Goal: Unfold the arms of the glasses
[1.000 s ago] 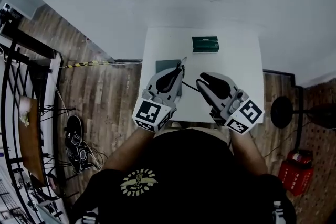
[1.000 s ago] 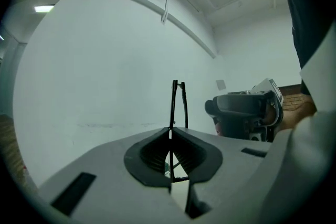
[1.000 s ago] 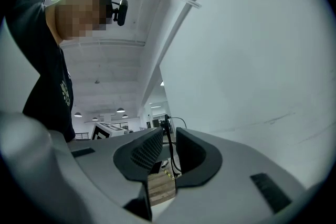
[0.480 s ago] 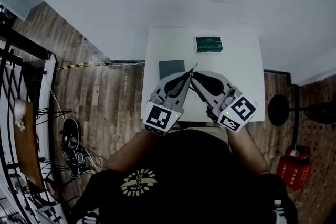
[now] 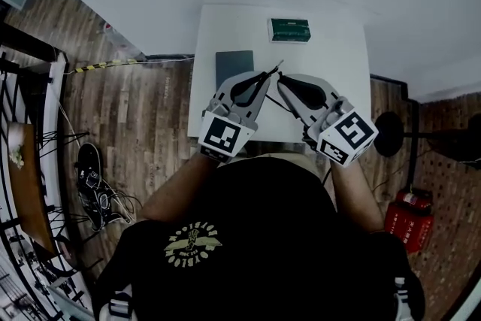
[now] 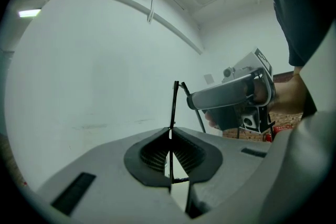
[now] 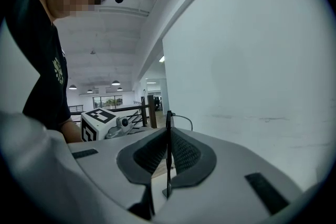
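The glasses (image 5: 274,70) are a thin black wire frame held up in the air above the white table (image 5: 346,64), between my two grippers. My left gripper (image 5: 263,80) is shut on one thin black part (image 6: 174,105), which rises straight out of its pads. My right gripper (image 5: 283,82) is shut on another thin black part (image 7: 168,126). The two sets of fingertips almost meet. In the left gripper view the right gripper (image 6: 231,98) sits just to the right of the black rod. The lenses are not visible.
A green box (image 5: 290,29) lies at the table's far edge and a dark grey flat case (image 5: 234,65) lies left of the grippers. Shoes (image 5: 94,184) lie on the wooden floor at left. A black stand (image 5: 387,143) and a red object (image 5: 406,218) are at right.
The two grippers, apart a second ago, have swung their tips together with the glasses between them. Both have stayed shut on the frame.
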A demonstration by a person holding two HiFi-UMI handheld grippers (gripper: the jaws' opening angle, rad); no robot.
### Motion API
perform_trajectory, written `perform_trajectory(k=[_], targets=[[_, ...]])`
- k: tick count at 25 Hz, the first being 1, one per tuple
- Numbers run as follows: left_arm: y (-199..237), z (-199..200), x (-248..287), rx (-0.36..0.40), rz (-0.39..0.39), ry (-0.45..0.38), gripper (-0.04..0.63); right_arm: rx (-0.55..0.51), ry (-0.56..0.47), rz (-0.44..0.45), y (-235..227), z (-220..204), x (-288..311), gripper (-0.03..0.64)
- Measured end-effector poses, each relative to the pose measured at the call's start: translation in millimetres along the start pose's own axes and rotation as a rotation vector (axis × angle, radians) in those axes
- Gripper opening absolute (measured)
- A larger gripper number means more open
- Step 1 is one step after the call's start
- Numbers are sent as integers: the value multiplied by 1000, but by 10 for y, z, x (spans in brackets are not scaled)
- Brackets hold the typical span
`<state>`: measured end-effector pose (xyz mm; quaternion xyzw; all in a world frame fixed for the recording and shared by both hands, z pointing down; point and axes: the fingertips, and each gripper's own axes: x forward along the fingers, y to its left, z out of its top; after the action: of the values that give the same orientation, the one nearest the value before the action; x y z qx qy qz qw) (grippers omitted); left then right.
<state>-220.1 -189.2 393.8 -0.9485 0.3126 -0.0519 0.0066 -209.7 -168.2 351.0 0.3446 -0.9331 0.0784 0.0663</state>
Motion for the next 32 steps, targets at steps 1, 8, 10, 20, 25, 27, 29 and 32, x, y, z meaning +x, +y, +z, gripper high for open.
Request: perform_trajectory(k=[1, 8, 10, 20, 25, 27, 29, 32], targets=[[-10, -16, 24, 3, -2, 0, 20, -4, 4, 2, -24, -9, -31, 18], [-291, -117, 209, 40, -22, 40, 20, 11, 44, 6, -167, -156, -391, 17], [-385, -115, 330, 43, -22, 47, 20, 11, 58, 14, -273, -173, -525, 18], [-926, -96, 822, 44, 44, 92, 20, -32, 122, 125, -729, -234, -1225, 18], [-1122, -64, 958, 89, 95, 118, 20, -54, 159, 171, -859, -205, -1472, 18], [-1147, -97, 963, 134, 106, 140, 20, -58, 173, 191, -873, -220, -1493, 18], [-1203, -126, 985, 195, 110, 170, 20, -59, 174, 219, -888, -260, -1544, 18], [-1295, -153, 987, 287, 130, 230, 20, -59, 173, 255, -892, -350, -1651, 18]])
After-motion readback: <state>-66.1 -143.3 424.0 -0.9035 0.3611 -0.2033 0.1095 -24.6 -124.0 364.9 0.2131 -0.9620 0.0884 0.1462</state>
